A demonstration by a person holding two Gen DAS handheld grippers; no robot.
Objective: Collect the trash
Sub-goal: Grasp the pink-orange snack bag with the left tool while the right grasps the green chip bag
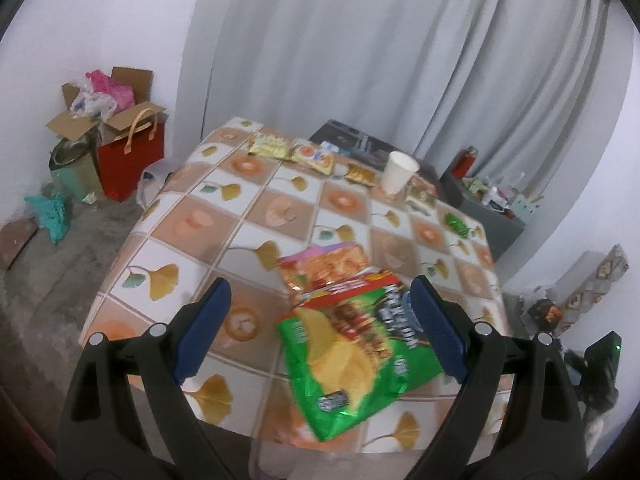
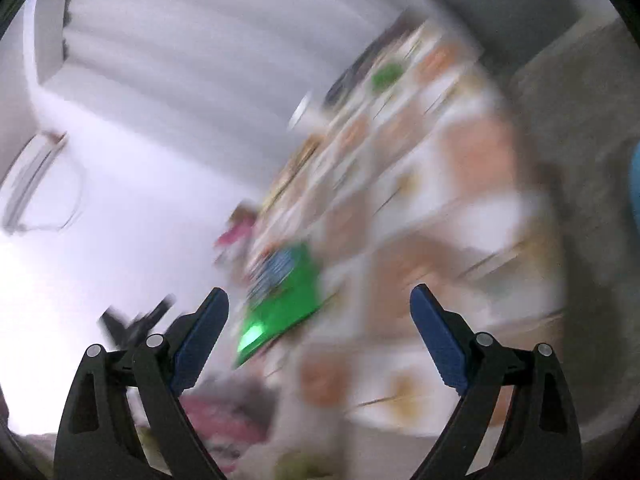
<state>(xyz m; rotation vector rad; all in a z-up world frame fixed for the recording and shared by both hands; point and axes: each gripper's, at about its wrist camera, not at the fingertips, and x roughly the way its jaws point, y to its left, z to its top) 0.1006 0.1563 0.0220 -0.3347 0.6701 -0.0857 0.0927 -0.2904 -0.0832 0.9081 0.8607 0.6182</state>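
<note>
Both pairs of jaws stood wide apart and held nothing. Between the blue ribbed pads of the left gripper (image 1: 320, 300) lay the green chip bag (image 1: 352, 364), near the table's front edge, with one corner seeming to reach over it. The right gripper (image 2: 319, 306) was just as widely spread, but its view was smeared by motion blur — only a green streak, likely the same bag, could be made out ahead of it.

The bag was glossy foil-plastic, crinkled, puffed a little and flat-sided; a pad closing on such a skin could slide off, or pinch only a fold so the bag swung free. Being so near the edge, a nudge from a descending finger could probably push it off the table. A smaller red snack packet (image 1: 324, 266) lay touching its far end, partly beneath it, so a careless close might catch both or drag one along.

Farther out, the tablecloth (image 1: 192, 216) looked like smooth printed vinyl in squares with ginkgo leaves — slippery under a wrapper. A white paper cup (image 1: 398, 176) stood upright toward the far side; it was light and would tip easily. Beside it lay yellow wrappers (image 1: 292, 150) and a small green wrapper (image 1: 456, 223), all thin and crumpled, hard to get under.
</note>
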